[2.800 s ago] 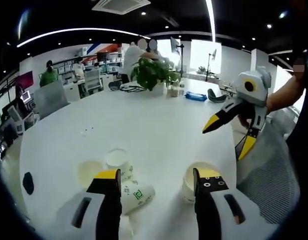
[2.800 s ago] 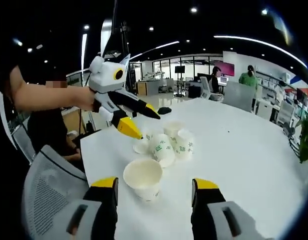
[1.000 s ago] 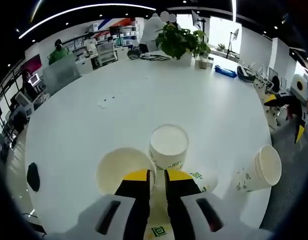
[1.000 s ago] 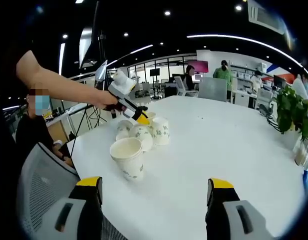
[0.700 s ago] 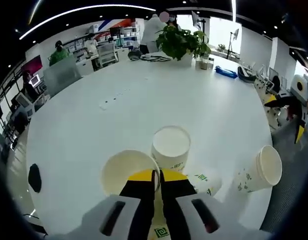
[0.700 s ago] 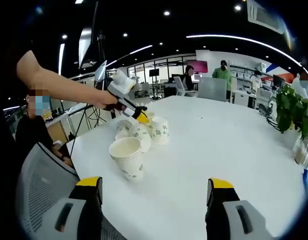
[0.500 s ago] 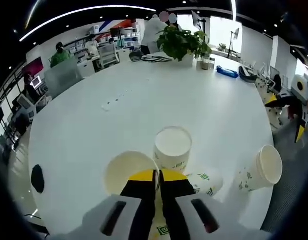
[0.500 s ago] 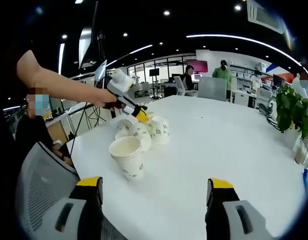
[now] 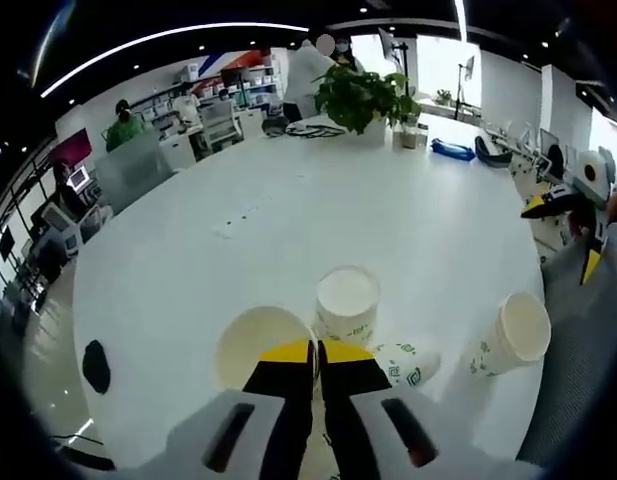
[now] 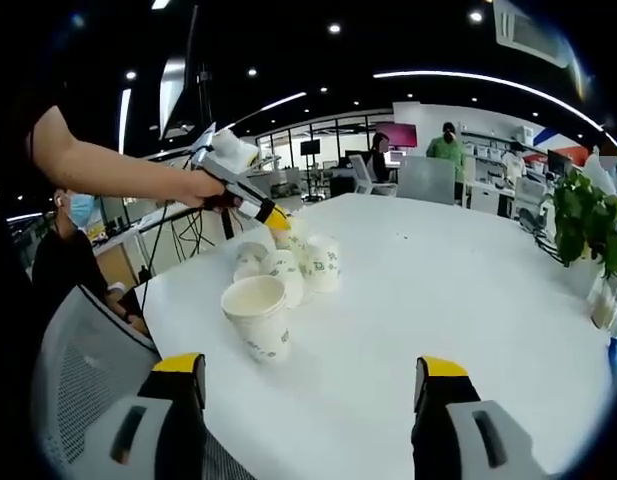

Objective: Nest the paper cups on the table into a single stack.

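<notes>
My left gripper [image 9: 315, 348] is shut on the rim of a white paper cup [image 9: 256, 345], whose open mouth faces up at me. Just beyond it stands an upright cup [image 9: 348, 300], a printed cup [image 9: 408, 362] lies on its side, and another cup [image 9: 513, 335] stands apart near the table edge. In the right gripper view, the left gripper [image 10: 271, 215] holds that cup [image 10: 288, 236] a little above the cup cluster [image 10: 303, 265]. A single cup [image 10: 258, 315] stands nearer. My right gripper [image 10: 310, 375] is open and holds nothing, short of that cup.
A large white round table [image 9: 288, 200] carries a potted plant [image 9: 360, 95] and a blue item [image 9: 451, 148] at its far side. A grey mesh chair [image 10: 78, 370] sits at the near edge. People work at desks behind.
The left gripper closed on the cup's rim, then lifted slightly with the cup. The right gripper stayed open and hardly moved.
</notes>
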`<state>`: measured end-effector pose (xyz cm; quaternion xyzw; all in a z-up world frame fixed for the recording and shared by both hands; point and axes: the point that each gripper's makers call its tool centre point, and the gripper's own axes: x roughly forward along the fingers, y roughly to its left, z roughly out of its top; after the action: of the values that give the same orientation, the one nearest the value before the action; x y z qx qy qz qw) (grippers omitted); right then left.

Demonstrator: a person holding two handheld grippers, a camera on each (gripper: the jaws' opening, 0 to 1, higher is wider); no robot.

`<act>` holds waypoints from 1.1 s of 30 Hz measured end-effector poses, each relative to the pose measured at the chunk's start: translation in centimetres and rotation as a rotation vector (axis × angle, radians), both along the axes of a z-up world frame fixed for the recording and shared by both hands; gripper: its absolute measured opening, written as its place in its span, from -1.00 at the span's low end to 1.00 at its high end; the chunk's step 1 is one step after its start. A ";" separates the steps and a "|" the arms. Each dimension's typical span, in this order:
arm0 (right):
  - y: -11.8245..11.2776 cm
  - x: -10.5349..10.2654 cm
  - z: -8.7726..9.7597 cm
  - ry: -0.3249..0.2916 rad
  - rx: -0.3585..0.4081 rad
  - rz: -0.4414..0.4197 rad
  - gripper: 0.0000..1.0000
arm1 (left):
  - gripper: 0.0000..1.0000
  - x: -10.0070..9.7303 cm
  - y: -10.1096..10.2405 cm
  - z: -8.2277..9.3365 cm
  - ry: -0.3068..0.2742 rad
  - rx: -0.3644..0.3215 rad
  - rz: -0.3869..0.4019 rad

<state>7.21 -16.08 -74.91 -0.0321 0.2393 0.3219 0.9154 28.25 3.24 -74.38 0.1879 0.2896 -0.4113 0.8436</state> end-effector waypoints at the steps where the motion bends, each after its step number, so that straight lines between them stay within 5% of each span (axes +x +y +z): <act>1: 0.0 0.0 0.0 0.000 0.000 0.000 0.74 | -1.00 -0.2 -0.1 0.3 -0.003 -0.002 -0.002; 4: 0.0 0.0 0.0 0.000 0.002 0.000 0.74 | -1.00 -0.3 -0.3 0.2 -0.013 -0.003 -0.014; 10: 0.1 0.0 0.1 -0.007 0.005 0.001 0.74 | -1.00 -1.8 -1.0 3.2 -0.043 -0.023 -0.052; 23: -0.5 0.3 0.4 -0.015 0.022 -0.026 0.74 | -1.00 -4.8 -2.8 6.6 -0.066 -0.041 -0.140; 33: -0.2 0.1 0.2 -0.011 0.011 -0.012 0.73 | -1.00 -6.8 -3.5 7.4 -0.062 -0.047 -0.196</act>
<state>7.36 -16.32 -74.75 -0.0276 0.2326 0.3174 0.9189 21.47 -0.26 -66.98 0.2081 0.2338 -0.4927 0.8120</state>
